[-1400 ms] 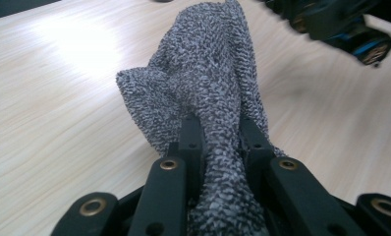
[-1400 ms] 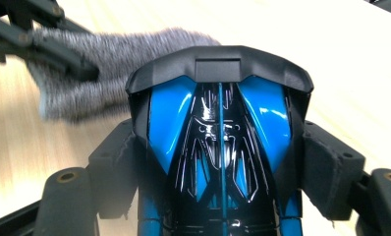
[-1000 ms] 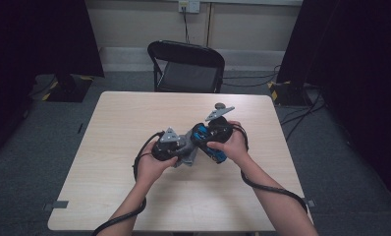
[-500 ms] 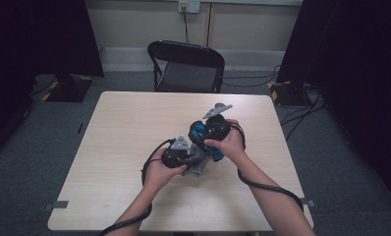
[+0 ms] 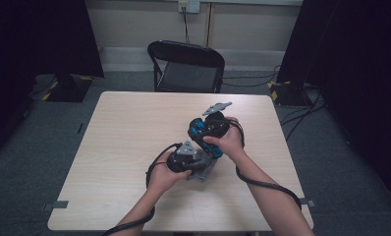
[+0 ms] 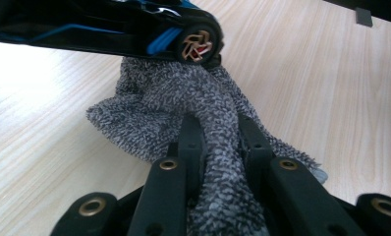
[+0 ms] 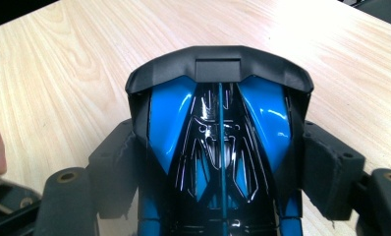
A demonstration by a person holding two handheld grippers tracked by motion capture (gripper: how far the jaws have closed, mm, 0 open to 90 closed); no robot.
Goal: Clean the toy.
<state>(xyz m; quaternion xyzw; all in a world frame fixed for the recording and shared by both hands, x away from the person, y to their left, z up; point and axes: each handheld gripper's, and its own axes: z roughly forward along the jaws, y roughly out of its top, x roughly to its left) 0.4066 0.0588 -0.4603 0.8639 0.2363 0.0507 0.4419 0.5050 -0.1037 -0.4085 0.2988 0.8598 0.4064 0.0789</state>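
Observation:
A blue and black toy car (image 7: 218,132) sits between the jaws of my right gripper (image 7: 218,172), which is shut on its sides; its rear spoiler points away from the camera. In the high view the toy car (image 5: 199,132) is held above the table's middle in the right gripper (image 5: 210,129). My left gripper (image 6: 222,142) is shut on a grey terry cloth (image 6: 183,105), whose far end touches the underside of the car (image 6: 149,29) by a wheel. The left gripper (image 5: 186,160) and the cloth (image 5: 203,169) lie just below the car.
The light wooden table (image 5: 120,142) has open surface left and at the back. A black folding chair (image 5: 186,66) stands behind the table's far edge. Cables trail from both grippers toward the near edge.
The left gripper with the cloth has shifted right and nearer, under the car. The right gripper has tilted the car up a little.

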